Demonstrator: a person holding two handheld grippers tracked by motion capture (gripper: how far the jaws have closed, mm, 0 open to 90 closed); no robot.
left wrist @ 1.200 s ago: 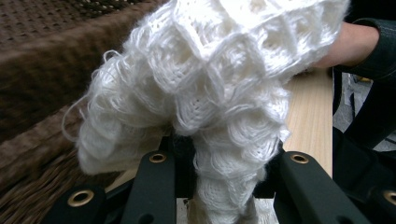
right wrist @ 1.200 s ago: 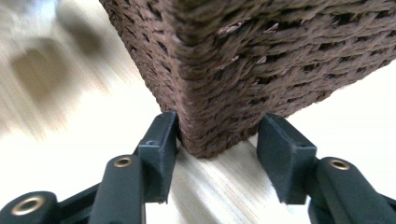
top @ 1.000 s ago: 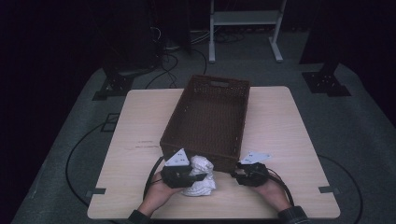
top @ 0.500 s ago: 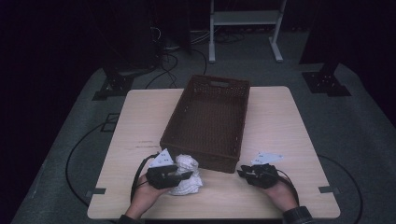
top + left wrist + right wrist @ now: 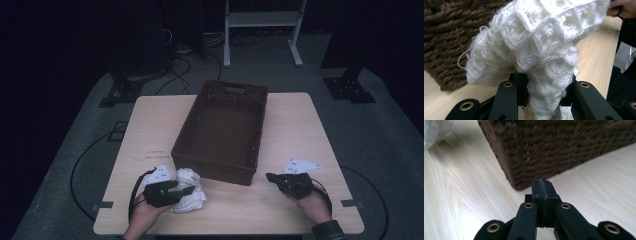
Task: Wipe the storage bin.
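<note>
A crumpled white knitted cloth (image 5: 192, 189) lies on the wooden table (image 5: 150, 125) just in front of the near left corner of a dark brown wicker basket (image 5: 215, 170). My left gripper (image 5: 187, 190) is shut on the cloth (image 5: 541, 45), which bulges up between and over the jaws of that gripper (image 5: 541, 82). My right gripper (image 5: 270, 176) hovers by the basket's near right corner; its jaws have just been closing and now meet with nothing between them (image 5: 543, 188). The basket corner (image 5: 554, 147) stands close ahead of it.
The basket is long and appears empty, running from the table's middle to its far edge. Bare wood (image 5: 300, 125) lies to either side of it. Cables and stand bases sit on the grey floor (image 5: 75, 165) around the table. The cloth (image 5: 434, 130) shows blurred at the right gripper view's top left.
My left gripper has pulled the cloth leftward along the basket's front. My right gripper has drawn away to the right and lifted slightly, and its jaws have closed.
</note>
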